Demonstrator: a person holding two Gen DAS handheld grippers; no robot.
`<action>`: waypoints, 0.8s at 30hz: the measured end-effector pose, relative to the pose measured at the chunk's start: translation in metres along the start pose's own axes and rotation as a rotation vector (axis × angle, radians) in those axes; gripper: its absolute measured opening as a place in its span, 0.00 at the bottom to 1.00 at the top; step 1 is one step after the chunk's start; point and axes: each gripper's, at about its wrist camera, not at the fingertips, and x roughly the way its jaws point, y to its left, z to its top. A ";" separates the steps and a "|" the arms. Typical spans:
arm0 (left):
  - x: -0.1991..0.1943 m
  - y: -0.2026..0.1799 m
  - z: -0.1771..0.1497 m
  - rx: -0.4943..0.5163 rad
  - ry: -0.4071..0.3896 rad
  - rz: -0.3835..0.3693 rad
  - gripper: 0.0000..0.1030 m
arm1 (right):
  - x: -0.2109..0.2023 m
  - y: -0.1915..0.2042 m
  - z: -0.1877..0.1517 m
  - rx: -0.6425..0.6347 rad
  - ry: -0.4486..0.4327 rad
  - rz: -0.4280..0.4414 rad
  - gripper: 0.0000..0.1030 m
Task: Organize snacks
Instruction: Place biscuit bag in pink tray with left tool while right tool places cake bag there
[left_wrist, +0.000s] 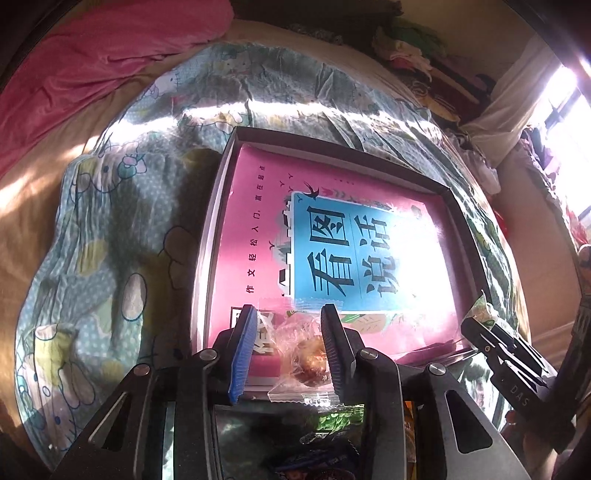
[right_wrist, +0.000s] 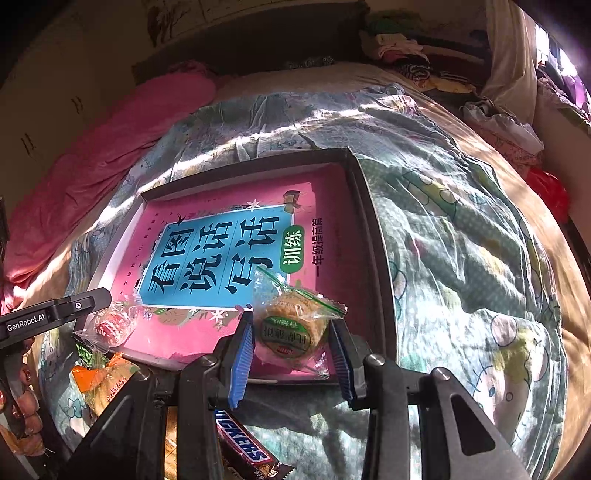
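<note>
Two handheld grippers work over a shallow dark tray (right_wrist: 373, 236) that lies on a cartoon-print quilt (right_wrist: 461, 258) spread across a bed. A pink book (right_wrist: 332, 258) with a blue title panel fills the tray floor.

**Right gripper.** The right gripper (right_wrist: 291, 332) holds a round pastry in a clear wrapper (right_wrist: 291, 325) with green trim. Its jaws are closed against the sides of the pastry, above the tray's near right area. Whether the wrapper bottom touches the book cannot be determined.

**Left gripper.** The left gripper (left_wrist: 290, 325) holds a reddish-brown sweet in a clear wrapper (left_wrist: 306, 354). Its jaws are closed on the wrapper at the tray's near left corner, over the rim.

**Remaining snacks.** A Snickers bar (right_wrist: 245, 448), an orange packet (right_wrist: 103, 380) and a green packet (left_wrist: 336, 417) lie on the quilt just outside the tray's near edge. Judged from this layout, sorting is at an early stage.

**Hazards.**
- Slip: both wrappers are glossy, loose film. A grip on film rather than on the contents could let a snack slide out.
- Crushing: the pastry looks flaky. Excess closing force would break it.
- Misplacement: the left sweet hangs over the rim. Released there, it may tip back onto the quilt.
- Unstable base: the quilt is soft and wrinkled. Downward pressure on the tray could tilt it.
- Glare: strong sunlight washes out part of the book cover, obscuring the drop spot.
</note>
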 end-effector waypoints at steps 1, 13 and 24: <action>0.001 0.002 0.000 -0.004 0.000 -0.002 0.38 | 0.001 -0.001 0.000 0.002 0.009 0.001 0.39; 0.007 0.017 0.006 -0.054 -0.003 -0.010 0.40 | -0.007 -0.003 -0.006 0.026 0.002 0.005 0.39; -0.001 0.027 0.005 -0.076 -0.018 0.006 0.43 | -0.020 -0.007 -0.009 0.056 -0.010 0.013 0.41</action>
